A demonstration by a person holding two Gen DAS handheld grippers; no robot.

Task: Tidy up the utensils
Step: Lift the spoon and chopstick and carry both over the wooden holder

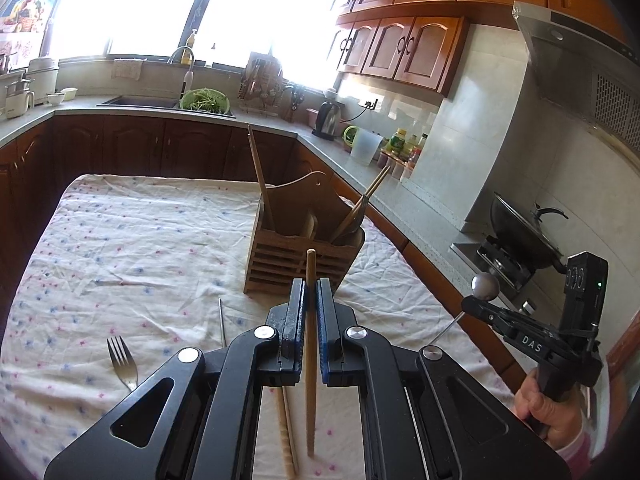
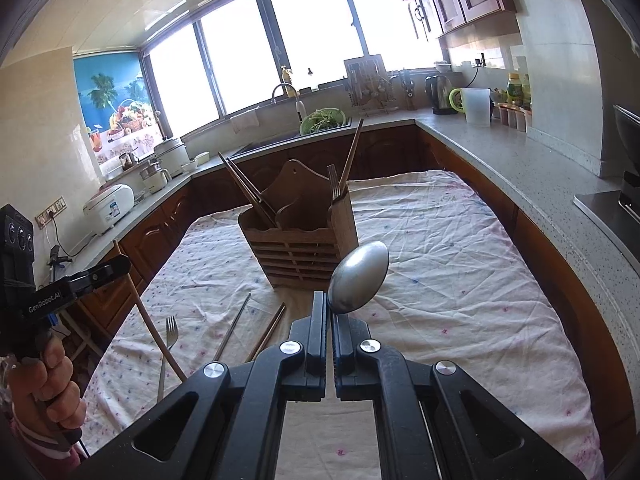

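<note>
A wooden slatted utensil holder (image 1: 298,254) stands on the cloth-covered table; it also shows in the right wrist view (image 2: 298,246), with chopsticks and a fork (image 2: 333,182) standing in it. My left gripper (image 1: 310,290) is shut on a wooden chopstick (image 1: 310,344), held above the table just in front of the holder. My right gripper (image 2: 330,304) is shut on a metal spoon (image 2: 359,282), bowl up, near the holder's front right. On the cloth lie a fork (image 1: 122,362), a metal chopstick (image 1: 222,322) and a wooden chopstick (image 1: 286,432).
The table has a white flowered cloth (image 2: 460,280). Stone counters run along the right (image 2: 520,168) and the back, with a sink, a green colander (image 1: 205,101), a kettle (image 1: 329,118) and bottles. A stove with a wok (image 1: 520,236) is at the right.
</note>
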